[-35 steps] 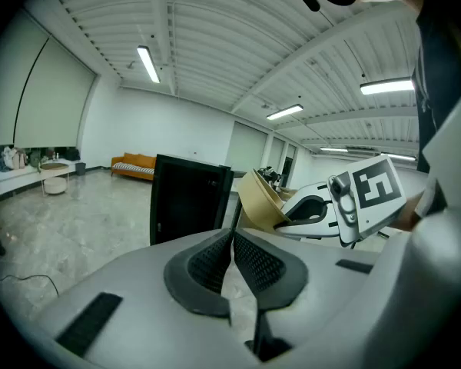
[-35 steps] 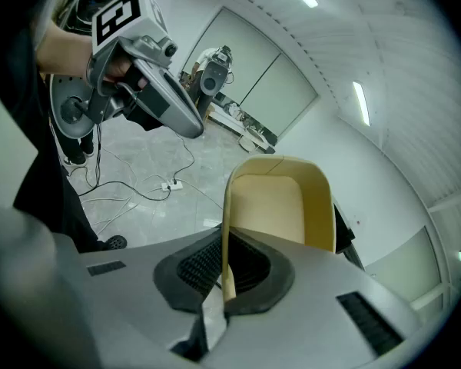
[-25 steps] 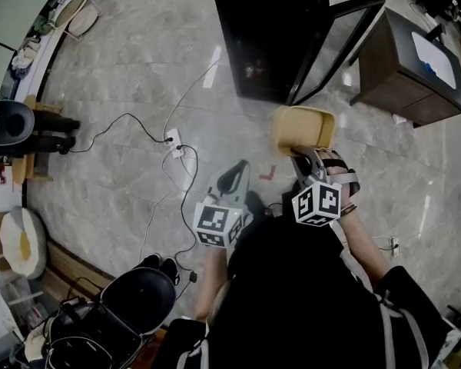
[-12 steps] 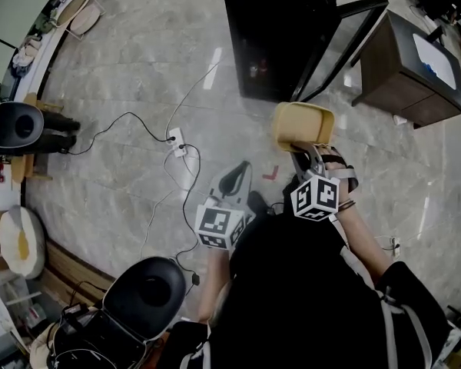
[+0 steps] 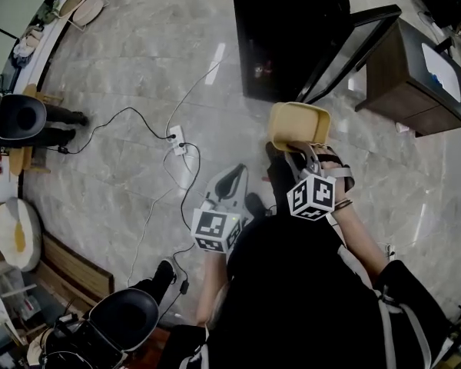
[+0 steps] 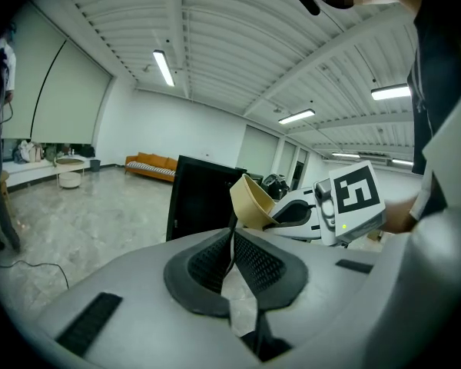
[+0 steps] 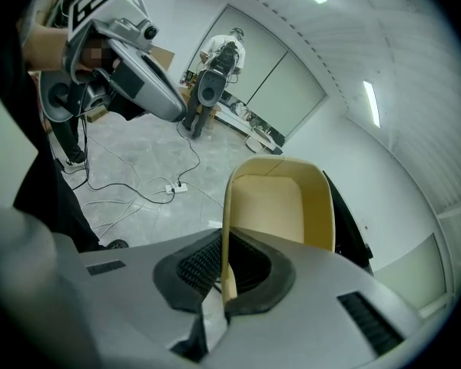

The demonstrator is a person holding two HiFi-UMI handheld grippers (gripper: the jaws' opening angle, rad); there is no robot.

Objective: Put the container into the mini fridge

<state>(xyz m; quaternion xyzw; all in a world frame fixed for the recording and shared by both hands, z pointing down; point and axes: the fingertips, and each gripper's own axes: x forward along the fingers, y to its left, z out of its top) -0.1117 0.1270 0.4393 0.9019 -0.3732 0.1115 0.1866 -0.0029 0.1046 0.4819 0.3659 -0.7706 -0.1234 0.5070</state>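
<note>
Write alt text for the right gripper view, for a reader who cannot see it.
The right gripper is shut on one side wall of a tan container, whose hollow inside faces the camera. The black mini fridge stands behind it; cables and a power strip lie on the pale floor at left.

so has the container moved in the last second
Yes, slightly: in the head view the container has edged left against the bottom corner of the fridge door, toward the fridge opening.
</note>
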